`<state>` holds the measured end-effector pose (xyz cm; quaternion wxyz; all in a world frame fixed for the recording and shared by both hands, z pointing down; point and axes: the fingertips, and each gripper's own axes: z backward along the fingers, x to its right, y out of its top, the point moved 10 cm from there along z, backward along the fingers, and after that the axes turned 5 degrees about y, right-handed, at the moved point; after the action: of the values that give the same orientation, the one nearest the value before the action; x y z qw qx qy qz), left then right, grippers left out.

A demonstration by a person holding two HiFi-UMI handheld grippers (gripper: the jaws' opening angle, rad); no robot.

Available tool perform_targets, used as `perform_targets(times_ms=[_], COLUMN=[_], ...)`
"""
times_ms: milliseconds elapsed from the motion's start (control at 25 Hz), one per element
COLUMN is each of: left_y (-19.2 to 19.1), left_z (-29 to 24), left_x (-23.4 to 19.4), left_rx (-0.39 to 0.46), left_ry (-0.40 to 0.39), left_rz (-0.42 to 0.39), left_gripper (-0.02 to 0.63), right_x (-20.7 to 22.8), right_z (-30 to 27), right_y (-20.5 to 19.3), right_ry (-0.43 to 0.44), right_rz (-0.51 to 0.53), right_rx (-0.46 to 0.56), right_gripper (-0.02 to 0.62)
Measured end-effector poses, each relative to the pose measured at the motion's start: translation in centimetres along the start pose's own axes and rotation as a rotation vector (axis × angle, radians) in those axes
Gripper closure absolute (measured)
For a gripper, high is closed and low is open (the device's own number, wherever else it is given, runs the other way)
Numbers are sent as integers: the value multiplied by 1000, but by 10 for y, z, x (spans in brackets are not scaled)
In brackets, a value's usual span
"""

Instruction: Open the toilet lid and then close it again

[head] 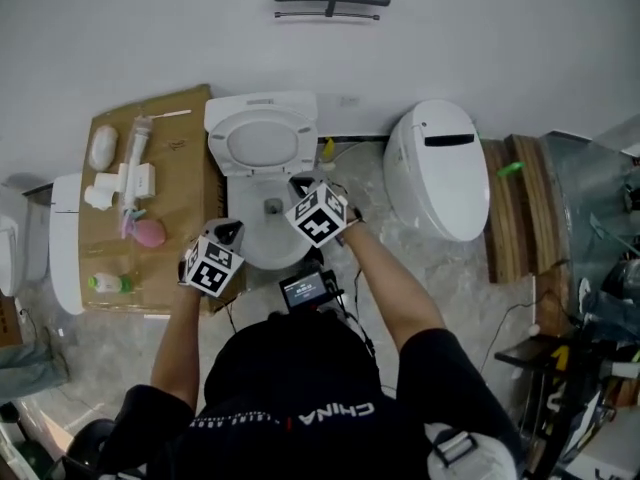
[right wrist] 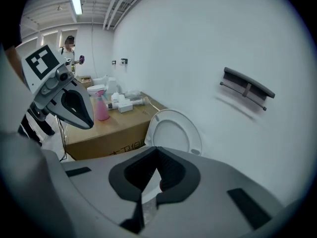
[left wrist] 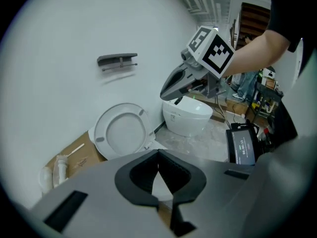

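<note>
white toilet lid (head: pixel 262 140) upright beyond left hand-held gripper (head: pixel 228 231), right hand-held gripper (head: pixel 300 182)

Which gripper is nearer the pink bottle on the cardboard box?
Left. In the head view the left gripper sits just right of the pink bottle, at the edge of the cardboard box; the right gripper is farther right, over the open toilet.

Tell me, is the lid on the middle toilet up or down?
Up: the toilet lid stands raised against the white wall, its underside facing out in both gripper views.
</note>
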<state>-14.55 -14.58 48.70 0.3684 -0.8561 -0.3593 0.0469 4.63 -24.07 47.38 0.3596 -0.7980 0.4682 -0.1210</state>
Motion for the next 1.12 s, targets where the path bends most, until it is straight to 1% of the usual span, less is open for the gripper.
perform_targets(times_ms=[200,280,360,560,720,840,1000,1120], left_y=[-50,-63,-68,-66,-63,-60,-54,-46], left_z=[43,58,68,84,87,86,84,87], left_x=[33,46,56,75,99,115,135,147], left_rx=[13,12,18,64,49,28,30,31], left_ry=[-25,-38,-43,-22,1,28,57,71], left_rz=[-3,-7,-16,-8,-14,2,-14,-15], left_gripper=[595,595,595,595,595,595,595,595], right_x=[-78,-102,-117,-135,-141,-148,-156,-151], right_z=[34,50,67,98,113,122,127,134], right_y=[-19,-28,-33,-38,-47,-62,-89,-95], right_ry=[-43,-56,-66,-83,-80,-57,-29,-18], right_rz=[-13,-3,-4,-1,-8,-11,2,0], right_rx=[-29,-50,-62,-54,-28,-24,-27,-13], right_gripper=[581,581,581,581,581,581,581,581])
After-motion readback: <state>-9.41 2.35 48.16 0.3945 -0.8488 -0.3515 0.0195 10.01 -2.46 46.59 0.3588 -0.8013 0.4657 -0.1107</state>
